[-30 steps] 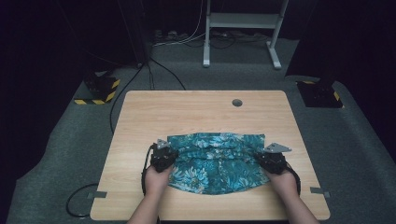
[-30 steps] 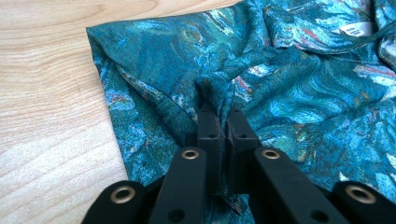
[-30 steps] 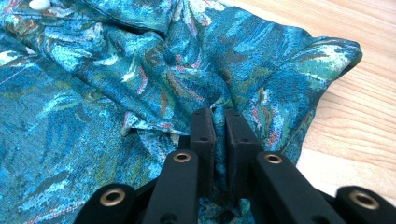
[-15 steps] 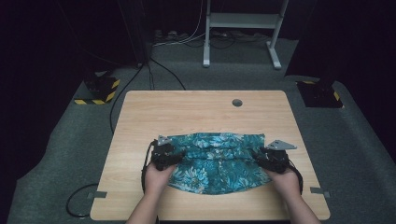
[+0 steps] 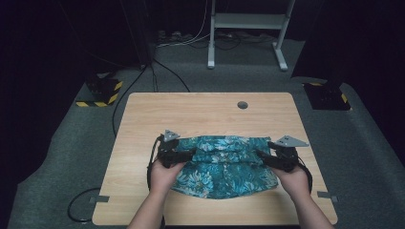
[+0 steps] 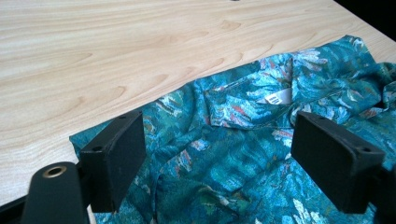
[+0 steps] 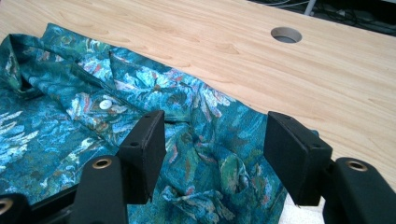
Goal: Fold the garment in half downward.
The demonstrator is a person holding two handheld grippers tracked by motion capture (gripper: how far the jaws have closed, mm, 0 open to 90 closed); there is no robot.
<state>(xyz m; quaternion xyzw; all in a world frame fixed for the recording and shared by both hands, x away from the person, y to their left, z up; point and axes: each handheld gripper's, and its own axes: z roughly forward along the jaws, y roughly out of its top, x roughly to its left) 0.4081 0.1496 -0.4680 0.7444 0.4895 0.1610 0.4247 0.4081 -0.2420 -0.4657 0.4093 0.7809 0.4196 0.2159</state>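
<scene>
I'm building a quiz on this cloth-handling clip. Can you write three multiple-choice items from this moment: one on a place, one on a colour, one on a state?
1. Where does the shirt lie on the table?
A. on the near half
B. at the far edge
C. hanging off the left side

2. What colour is the shirt mainly?
A. red
B. teal with a floral print
C. plain white

3. How do the jaws of the left gripper and right gripper stand?
A. both shut on the shirt
B. one open, one shut
C. both open over the shirt

Answers: 1 A, the high view shows it near the person's side, well short of the hole. 2 B, every view shows blue-green flowers. 3 C, each gripper view shows a wide gap between the jaws with cloth beyond.
</scene>
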